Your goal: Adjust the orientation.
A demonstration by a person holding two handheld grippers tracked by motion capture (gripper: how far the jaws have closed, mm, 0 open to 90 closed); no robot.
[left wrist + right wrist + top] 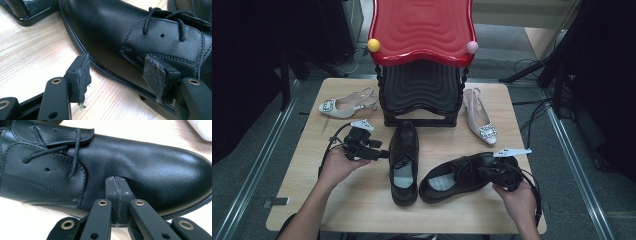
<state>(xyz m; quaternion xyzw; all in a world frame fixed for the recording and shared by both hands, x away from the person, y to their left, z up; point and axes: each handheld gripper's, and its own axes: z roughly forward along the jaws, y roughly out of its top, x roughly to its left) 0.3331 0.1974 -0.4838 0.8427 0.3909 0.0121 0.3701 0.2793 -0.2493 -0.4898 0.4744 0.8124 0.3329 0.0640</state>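
Two black lace-up leather shoes lie on the wooden table (312, 165). The left shoe (406, 137) points away from me. My left gripper (383, 154) is at its left side, jaws open. In the left gripper view (117, 62) one pad rests against the shoe's (107, 27) upper and the other hangs over the bare wood beside the sole. The right shoe (459, 170) lies at an angle, toe to the right. My right gripper (486, 173) is at its toe end. Its jaws (116, 181) are shut with nothing between them, their tips against the shoe's (155, 167) side.
A black tiered stand (422, 90) with a red wavy top (422, 27) rises at the back centre. A white slingback heel (344, 105) lies at its left, another (479, 120) at its right. Cables trail on the floor (532, 112) to the right of the table.
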